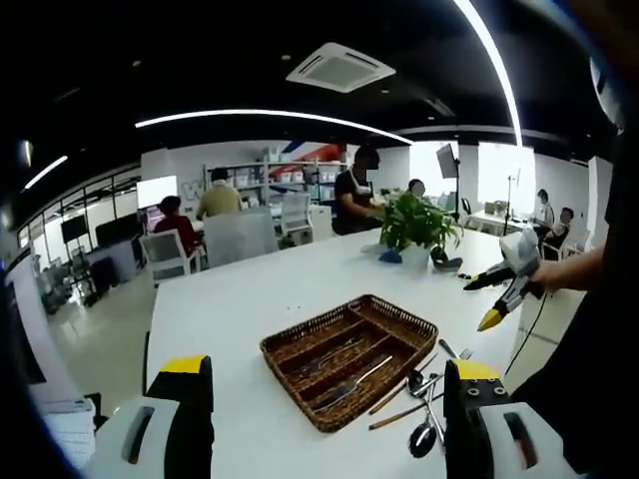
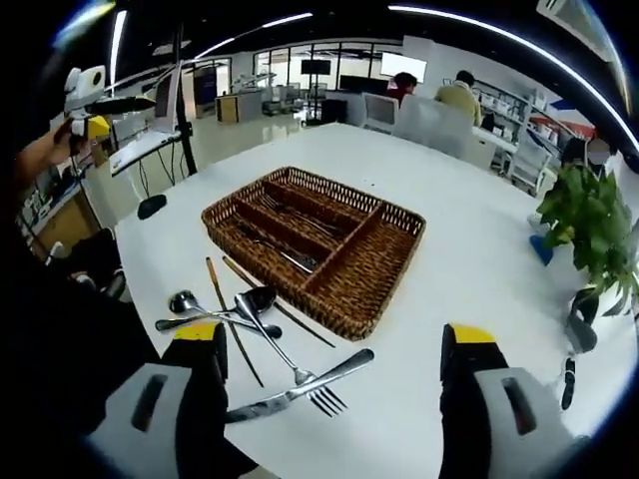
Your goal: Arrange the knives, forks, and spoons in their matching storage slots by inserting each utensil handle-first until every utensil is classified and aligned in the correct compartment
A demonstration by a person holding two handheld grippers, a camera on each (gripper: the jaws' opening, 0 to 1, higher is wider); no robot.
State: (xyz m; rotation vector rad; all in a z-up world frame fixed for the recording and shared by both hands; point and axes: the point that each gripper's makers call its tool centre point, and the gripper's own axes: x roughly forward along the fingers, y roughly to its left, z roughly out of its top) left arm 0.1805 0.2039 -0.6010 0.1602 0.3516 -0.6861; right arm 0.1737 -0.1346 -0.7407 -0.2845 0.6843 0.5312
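A brown wicker cutlery basket point(image 1: 296, 387) with long slots stands on the white table point(image 1: 250, 299). Some utensils point(image 1: 349, 384) lie in its slots. Loose on the table beside it are spoons point(image 2: 215, 304), a fork point(image 2: 295, 369), a knife point(image 2: 300, 391) and wooden chopsticks point(image 2: 235, 324). My left gripper point(image 1: 326, 367) hovers open above the table's near edge, nothing between its jaws. My right gripper point(image 2: 334, 332) is open too, above the loose cutlery and the basket point(image 2: 389, 279). A hand holds the right gripper point(image 1: 504, 289) up at the table's side. The left gripper point(image 2: 95, 105) shows raised at the far left.
A potted green plant point(image 1: 419, 225) stands on the table beyond the basket, also seen as the plant point(image 2: 589, 230) at the right. Several people sit or stand at desks behind. Chairs point(image 1: 170, 254) line the far end of the table.
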